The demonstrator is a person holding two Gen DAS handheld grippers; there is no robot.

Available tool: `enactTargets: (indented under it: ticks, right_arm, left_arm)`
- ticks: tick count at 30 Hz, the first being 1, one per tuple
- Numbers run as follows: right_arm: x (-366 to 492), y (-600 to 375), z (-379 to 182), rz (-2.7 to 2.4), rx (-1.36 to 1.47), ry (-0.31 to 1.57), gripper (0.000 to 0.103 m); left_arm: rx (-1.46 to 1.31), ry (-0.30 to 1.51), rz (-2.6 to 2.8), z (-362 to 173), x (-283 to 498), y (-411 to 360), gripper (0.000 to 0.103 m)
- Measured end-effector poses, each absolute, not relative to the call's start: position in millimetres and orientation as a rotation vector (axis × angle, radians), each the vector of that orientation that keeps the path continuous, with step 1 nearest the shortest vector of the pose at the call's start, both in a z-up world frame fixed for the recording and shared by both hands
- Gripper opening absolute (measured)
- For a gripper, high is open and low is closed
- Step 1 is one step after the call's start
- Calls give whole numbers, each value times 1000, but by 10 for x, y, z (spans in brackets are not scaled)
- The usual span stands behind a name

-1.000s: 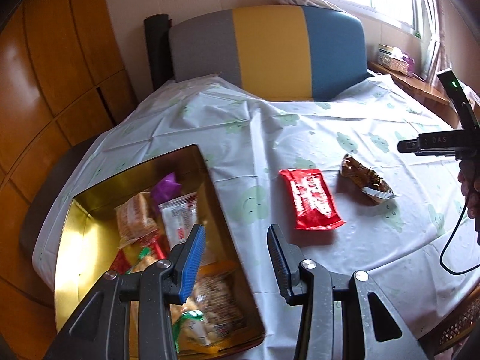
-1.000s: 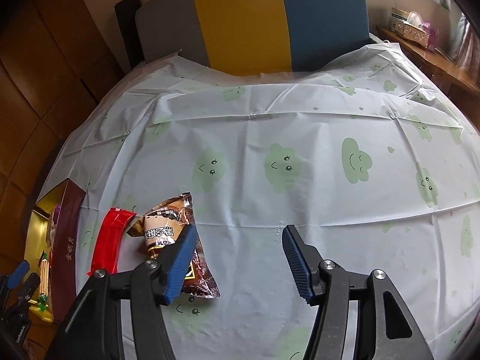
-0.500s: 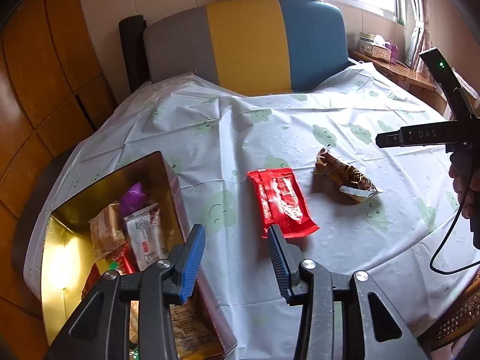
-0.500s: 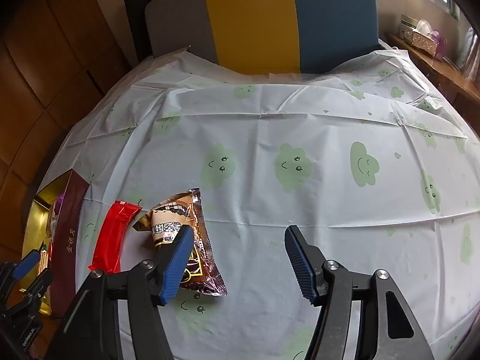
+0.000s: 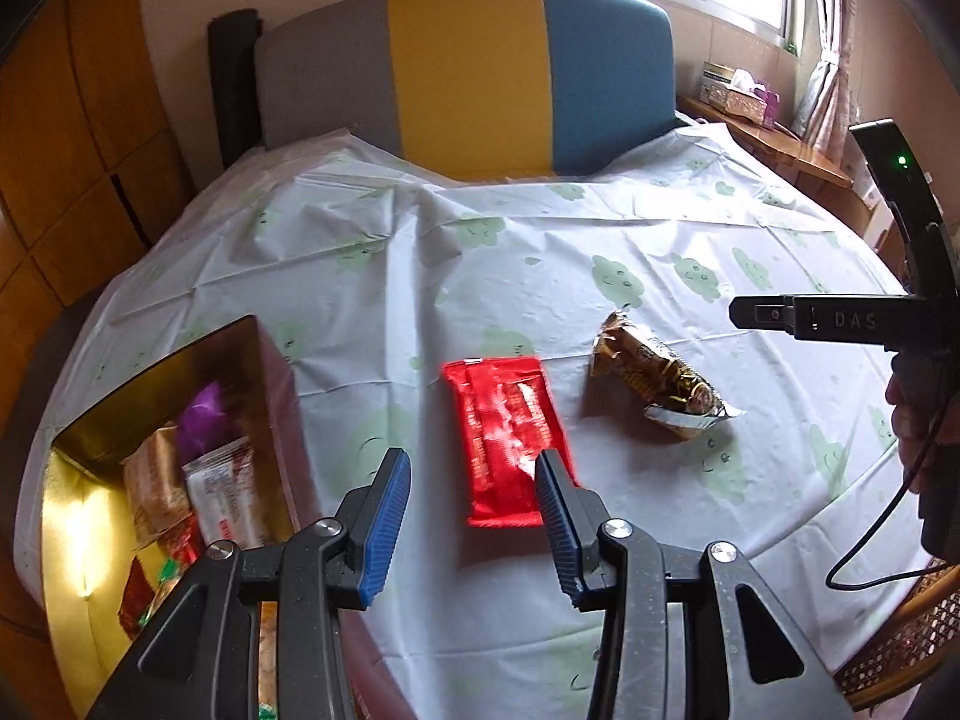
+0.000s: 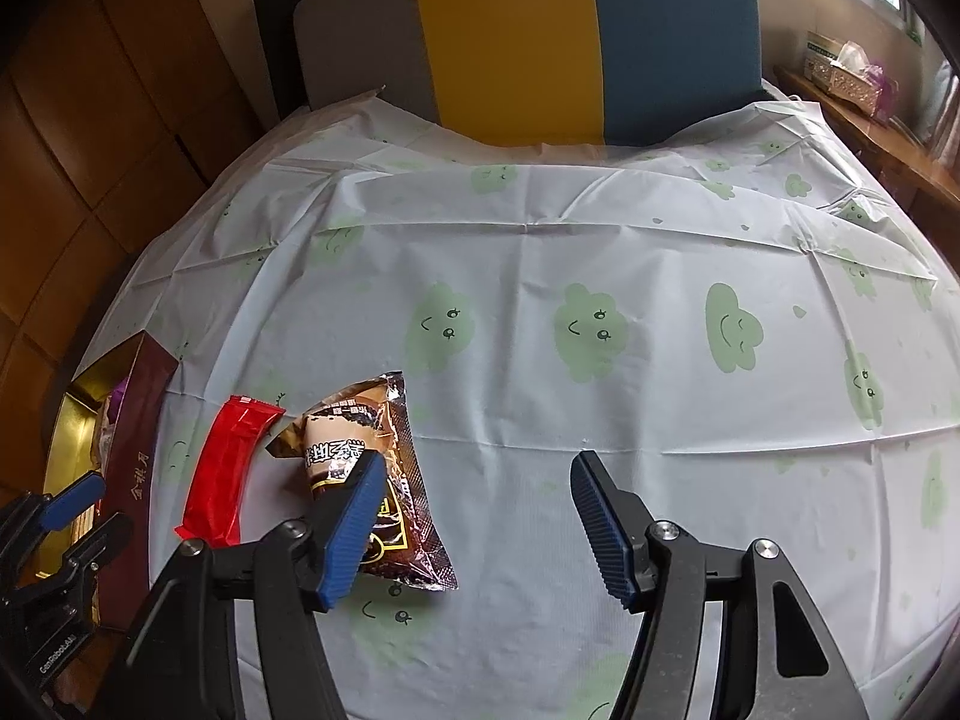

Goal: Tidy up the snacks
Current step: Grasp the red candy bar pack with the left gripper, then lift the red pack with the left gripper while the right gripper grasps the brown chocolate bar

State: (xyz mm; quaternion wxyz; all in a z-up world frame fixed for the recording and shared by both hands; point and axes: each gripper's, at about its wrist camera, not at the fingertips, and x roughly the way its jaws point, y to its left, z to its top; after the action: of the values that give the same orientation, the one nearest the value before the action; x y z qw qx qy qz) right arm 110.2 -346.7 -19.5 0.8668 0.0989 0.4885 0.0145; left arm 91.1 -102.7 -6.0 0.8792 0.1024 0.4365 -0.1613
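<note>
Creased tablecloth (image 5: pixel 540 252), glossy red wrapper (image 5: pixel 507 432)

Home: clothed table (image 6: pixel 600 240), chair (image 5: pixel 468 66)

Right gripper (image 6: pixel 474 525) spread wide above a cloud-print tablecloth (image 6: pixel 600 240); at lower left lie a brown snack packet (image 6: pixel 384 420), a red wrapper (image 6: pixel 225 468) and a gold-lined box (image 6: pixel 141 438).

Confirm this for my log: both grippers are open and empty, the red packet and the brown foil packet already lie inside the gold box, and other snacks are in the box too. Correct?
Not quite. The red packet and the brown foil packet lie on the tablecloth, outside the gold box, as the left wrist view shows. The left gripper and right gripper are open and empty, and the box holds other snacks.
</note>
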Motion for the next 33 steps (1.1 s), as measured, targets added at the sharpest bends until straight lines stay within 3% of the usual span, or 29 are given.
enactTargets:
  ticks: [3,6,14,21,23,25,26,33]
  right_arm:
    - [1099,-3469,-190,33,209,1021,66]
    - [1096,-3467,-187,35,212,1021,67]
    - [1103,-3478,-187,34,221,1023,67]
    - [1114,-3473,-208,33,224,1028,67]
    - [1118,-3473,-217,34,224,1031,67]
    - [1119,-3475,-226,31,222,1033,67]
    - [1123,-3475,-235,30,222,1036,67]
    - [1129,-3444,-266,29,204,1045,67]
  left_arm:
    - [196,949,-367,-117,996,-1098,46]
    - [178,977,-385,-189,1077,-1168,56]
    - [167,1021,-362,-345,1292,-1282,57]
    - [207,1068,-346,-609,1470,-1388,64]
    - [208,1100,-324,-746,1518,-1391,63]
    - [169,1065,-322,-728,1479,-1356,49]
    - [194,1048,-324,-712,1433,-1379,46]
    - [216,1006,-374,-703,992,-1445,43]
